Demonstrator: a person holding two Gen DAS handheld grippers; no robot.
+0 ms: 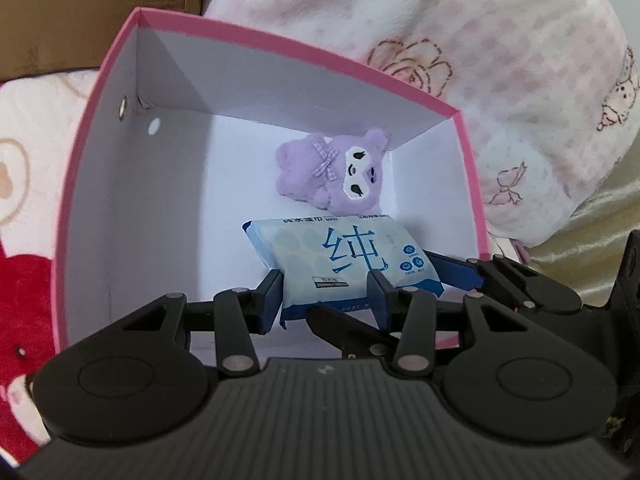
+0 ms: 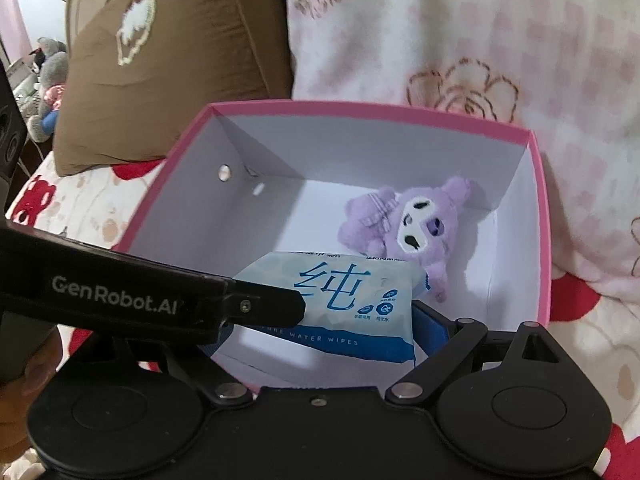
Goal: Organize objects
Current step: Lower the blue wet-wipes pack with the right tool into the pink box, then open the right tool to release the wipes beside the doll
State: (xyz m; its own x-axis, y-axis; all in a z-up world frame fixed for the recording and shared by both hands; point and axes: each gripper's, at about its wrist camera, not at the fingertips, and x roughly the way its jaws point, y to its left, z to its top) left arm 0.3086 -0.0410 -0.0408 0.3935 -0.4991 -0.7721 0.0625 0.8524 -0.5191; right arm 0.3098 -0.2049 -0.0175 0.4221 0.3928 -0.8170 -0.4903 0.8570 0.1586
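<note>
In the left wrist view, a red-and-white printed blanket (image 1: 24,208) fills the left edge of the frame; beside it stands an open pink box (image 1: 100,80) with white inner walls, two small holes showing on its left wall. Low in the centre, the left gripper (image 1: 326,300) has its blue fingers (image 1: 270,300) closed part-way on the near end of a pack of wipes (image 1: 344,260) — the pack is held over the inside of the box, its far end pointing at a purple plush toy (image 1: 332,172) that lies on the box floor toward the back right corner. Right of the pack a second pair of blue fingers, the right gripper (image 1: 460,276), reaches in at the pack's right edge; whether it presses on the pack I cannot tell. A pale pink flowered quilt (image 1: 480,60) covers the upper right.

In the right wrist view, a brown pillow (image 2: 160,60) sits at the upper left; the left gripper's black arm crosses from the left edge onto the pack (image 2: 344,296). The plush toy (image 2: 408,224) lies just past the pack inside the box (image 2: 540,220). The right gripper's one visible blue finger (image 2: 432,328) touches the pack's right end — its other finger is hidden, so its grip cannot be judged.
</note>
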